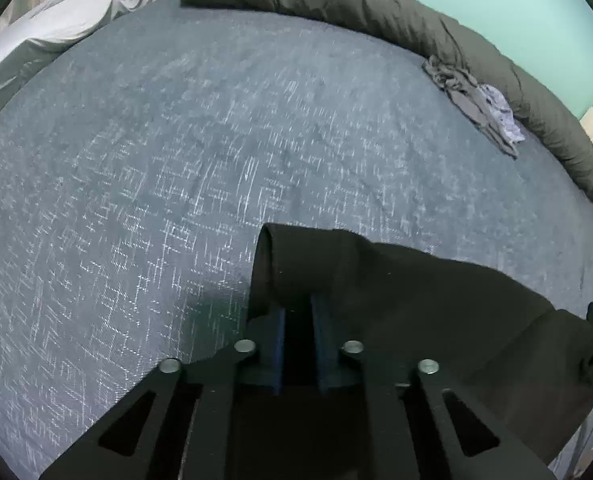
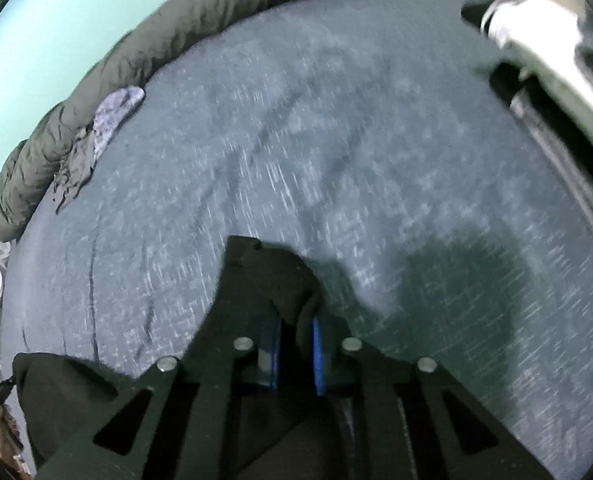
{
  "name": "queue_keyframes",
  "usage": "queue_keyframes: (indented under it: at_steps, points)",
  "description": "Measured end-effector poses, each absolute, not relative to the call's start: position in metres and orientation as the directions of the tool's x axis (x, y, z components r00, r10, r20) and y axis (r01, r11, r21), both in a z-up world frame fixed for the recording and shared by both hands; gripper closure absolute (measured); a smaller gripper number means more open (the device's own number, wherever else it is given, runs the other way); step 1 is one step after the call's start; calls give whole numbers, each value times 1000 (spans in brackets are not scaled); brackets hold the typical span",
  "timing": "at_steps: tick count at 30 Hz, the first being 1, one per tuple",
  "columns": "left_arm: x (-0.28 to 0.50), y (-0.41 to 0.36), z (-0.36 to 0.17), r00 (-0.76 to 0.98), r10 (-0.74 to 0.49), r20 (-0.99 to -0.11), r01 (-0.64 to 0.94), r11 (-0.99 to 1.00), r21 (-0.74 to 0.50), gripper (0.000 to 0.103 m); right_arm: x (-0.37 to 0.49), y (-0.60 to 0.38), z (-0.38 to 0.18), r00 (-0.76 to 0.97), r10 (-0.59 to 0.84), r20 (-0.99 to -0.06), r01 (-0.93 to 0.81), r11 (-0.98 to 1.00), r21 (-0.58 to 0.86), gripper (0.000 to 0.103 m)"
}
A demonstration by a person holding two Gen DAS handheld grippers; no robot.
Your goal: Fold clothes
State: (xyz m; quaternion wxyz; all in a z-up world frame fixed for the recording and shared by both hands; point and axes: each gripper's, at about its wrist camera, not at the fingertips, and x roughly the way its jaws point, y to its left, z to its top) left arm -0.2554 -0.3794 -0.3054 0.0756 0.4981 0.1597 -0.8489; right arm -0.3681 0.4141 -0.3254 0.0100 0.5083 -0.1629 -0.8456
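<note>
Left wrist view looks down over a big bed with a blue-grey sheet (image 1: 176, 160) covered in little white flecks. The left gripper (image 1: 297, 312) has its blue pads (image 1: 277, 340) pinched in tight on a corner of a black garment (image 1: 396, 292), and the cloth drapes over the fingertips so you can't really see the tips themselves. From that pinch the black fabric runs off to the right and bunches up near the edge of the shot.

Right wrist view is a bit blurry, but it's the same deal: the right gripper (image 2: 296, 322) is clamped on another bit of the black garment (image 2: 264, 280), with cloth poking up between the blue pads (image 2: 317, 356). More of it hangs down at the lower left, so the piece is strung between the two tools just above the sheet (image 2: 336, 140).

Along the far side of the bed there's a rolled-up dark grey duvet (image 1: 376, 4), up against a mint green wall (image 1: 516, 8). Touching the duvet sits a small crumpled pile of grey and lilac clothes (image 1: 476, 104), well away from the black one. Over in the far left corner lies something pale grey (image 1: 76, 12), maybe a sheet, can't tell.
</note>
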Motion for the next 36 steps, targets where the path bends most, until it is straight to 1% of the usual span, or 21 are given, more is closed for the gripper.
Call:
queue_keyframes:
  at_steps: [1, 6, 11, 17, 20, 28, 31, 36]
  points:
    - [-253, -380, -300, -509, 24, -860, 288, -937, -197, 100, -367, 418, -322, -503, -176, -846, -149, -947, 286, 93]
    - [-244, -393, -260, -580, -21, -815, 309, -931, -196, 101, -366, 428, -284, -595, -148, -790, -142, -948, 285, 94]
    - [-237, -415, -218, -637, -52, -769, 349, -909, -227, 101, -364, 444, -236, -665, -133, -735, -142, -944, 299, 94]
    - [-233, -430, -196, -659, -79, -748, 387, -889, -246, 101, -368, 459, -177, -770, -143, -621, -106, -932, 346, 94]
    - [-237, -428, -203, -645, -76, -760, 395, -885, -247, 101, -380, 458, -181, -739, -155, -656, -108, -934, 342, 94]
    - [-244, -419, -228, -602, -67, -796, 393, -893, -221, 101, -379, 456, -230, -673, -143, -725, -134, -941, 311, 93]
    - [-245, -421, -230, -601, -74, -796, 395, -893, -216, 101, -379, 456, -237, -671, -142, -728, -139, -940, 312, 93]
    - [-251, -426, -224, -628, -80, -774, 408, -881, -239, 101, -386, 456, -221, -722, -147, -676, -111, -940, 323, 94]
